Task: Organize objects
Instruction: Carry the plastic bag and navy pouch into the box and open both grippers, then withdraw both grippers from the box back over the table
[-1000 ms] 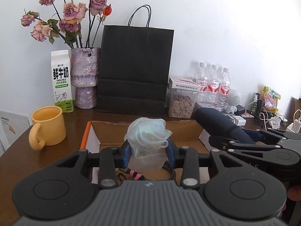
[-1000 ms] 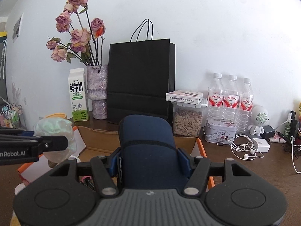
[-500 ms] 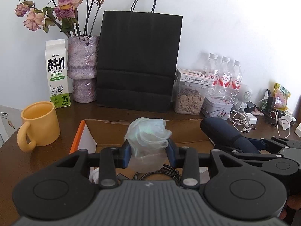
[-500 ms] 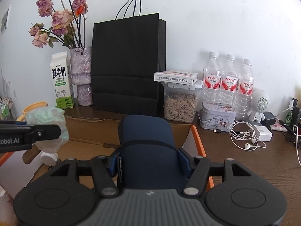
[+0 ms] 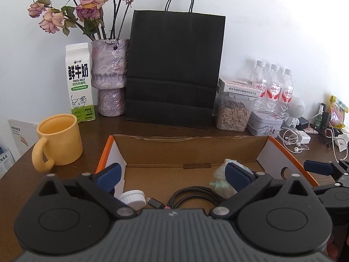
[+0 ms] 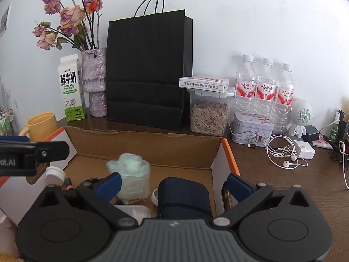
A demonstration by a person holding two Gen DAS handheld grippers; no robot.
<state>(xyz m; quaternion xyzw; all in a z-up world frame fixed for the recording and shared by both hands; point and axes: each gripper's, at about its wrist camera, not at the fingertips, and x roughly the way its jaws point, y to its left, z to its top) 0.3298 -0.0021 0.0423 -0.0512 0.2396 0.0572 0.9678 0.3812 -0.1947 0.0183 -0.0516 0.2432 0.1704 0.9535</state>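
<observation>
An open cardboard box (image 5: 192, 150) with orange edges sits on the dark wooden desk; it also shows in the right wrist view (image 6: 148, 150). My left gripper (image 5: 173, 174) is open and empty above the box. A pale green mesh ball (image 6: 133, 176) lies in the box; in the left wrist view (image 5: 220, 179) it is partly behind my right finger. My right gripper (image 6: 174, 184) is open over the box, and a dark blue pouch (image 6: 184, 196) lies free between its fingers. A braided cable (image 5: 192, 196) and a white cap (image 5: 133, 199) lie in the box.
Behind the box stand a black paper bag (image 5: 174, 69), a milk carton (image 5: 80, 83), a vase of dried roses (image 5: 109, 76), a seed jar (image 6: 209, 113), a tin (image 6: 250, 131) and three water bottles (image 6: 264, 87). A yellow mug (image 5: 57, 139) is left; earphones (image 6: 283, 152) right.
Both grippers have opened. The left one let go of the green mesh ball and the right one let go of the blue pouch; both things now lie in the box.
</observation>
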